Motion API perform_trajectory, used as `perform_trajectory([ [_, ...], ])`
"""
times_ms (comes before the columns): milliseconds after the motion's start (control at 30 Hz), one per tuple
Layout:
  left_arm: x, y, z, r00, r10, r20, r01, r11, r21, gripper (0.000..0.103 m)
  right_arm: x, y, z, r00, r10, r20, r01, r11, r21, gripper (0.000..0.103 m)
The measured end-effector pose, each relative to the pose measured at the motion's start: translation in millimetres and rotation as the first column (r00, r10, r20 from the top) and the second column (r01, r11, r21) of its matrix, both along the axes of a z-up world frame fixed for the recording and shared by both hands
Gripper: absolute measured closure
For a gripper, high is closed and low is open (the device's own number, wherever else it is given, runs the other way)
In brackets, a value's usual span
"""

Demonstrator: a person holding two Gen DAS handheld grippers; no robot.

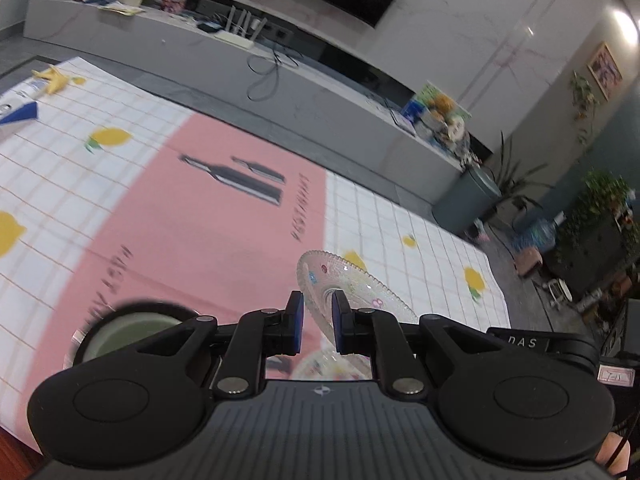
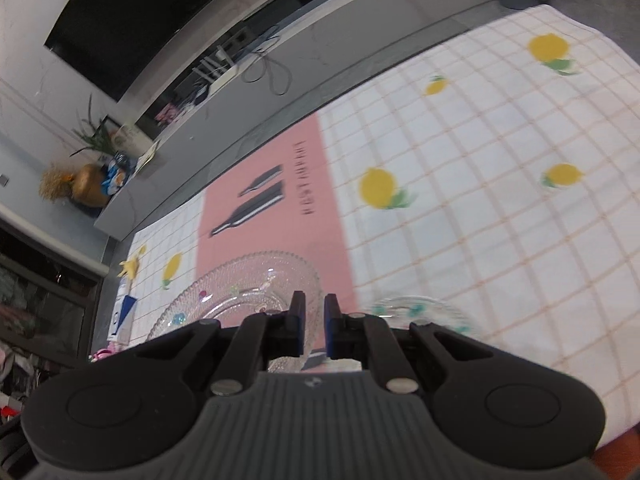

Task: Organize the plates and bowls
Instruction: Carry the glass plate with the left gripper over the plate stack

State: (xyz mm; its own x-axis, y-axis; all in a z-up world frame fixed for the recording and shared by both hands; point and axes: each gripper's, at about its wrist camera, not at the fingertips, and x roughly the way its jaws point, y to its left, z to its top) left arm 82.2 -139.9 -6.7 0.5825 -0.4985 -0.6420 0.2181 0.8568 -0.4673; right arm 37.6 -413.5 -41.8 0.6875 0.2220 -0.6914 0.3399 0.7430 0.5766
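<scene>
In the left wrist view my left gripper (image 1: 318,304) is shut on the rim of a small clear glass plate (image 1: 352,284) with coloured dots, held tilted above the table. A dark-rimmed bowl with a pale green inside (image 1: 132,334) sits low left of it, and another glass dish (image 1: 328,364) shows under the fingers. In the right wrist view my right gripper (image 2: 314,306) is shut on the rim of a larger clear glass plate (image 2: 240,292), held tilted. A small glass dish (image 2: 420,312) lies on the cloth to its right.
The table wears a white checked cloth with lemons (image 1: 108,138) and a pink mat with bottle prints (image 1: 224,208). A blue and white carton (image 1: 20,114) and a yellow toy (image 1: 54,78) lie at the far left. A grey TV bench (image 1: 280,68) runs behind.
</scene>
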Motion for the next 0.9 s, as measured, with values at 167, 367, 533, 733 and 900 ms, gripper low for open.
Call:
perform_trajectory([
  [167,-12.6,-27.0,-18.3,0.999,-0.043,-0.032,0.044,0.998,0.035,0.087,-18.5,-24.3,-15.3,0.999,-0.034,-0.023,0.034,0.999,-0.011,0.097],
  [367,-24.2,-50.3,-33.1,0.995,-0.086,-0.053,0.09,0.992,0.085,0.087,-33.0,-45.8,-37.1,0.996,-0.062,-0.058,0.061,0.998,-0.007,0.097],
  [533,-31.2,-61.1,-44.8,0.993,-0.093,-0.068,0.101,0.987,0.124,0.087,-39.6,-51.3,-51.0,0.995,-0.064,-0.074,0.064,0.998,-0.015,0.097],
  [733,-39.2,-72.2,-57.3,0.994,-0.088,-0.06,0.098,0.975,0.198,0.087,-37.9,-50.3,-65.8,0.995,-0.052,-0.089,0.049,0.998,-0.04,0.097],
  [900,-40.7,-76.4,-68.6,0.996,-0.07,-0.054,0.082,0.964,0.254,0.087,-35.0,-43.5,-73.1,0.997,-0.022,-0.07,0.016,0.996,-0.085,0.097],
])
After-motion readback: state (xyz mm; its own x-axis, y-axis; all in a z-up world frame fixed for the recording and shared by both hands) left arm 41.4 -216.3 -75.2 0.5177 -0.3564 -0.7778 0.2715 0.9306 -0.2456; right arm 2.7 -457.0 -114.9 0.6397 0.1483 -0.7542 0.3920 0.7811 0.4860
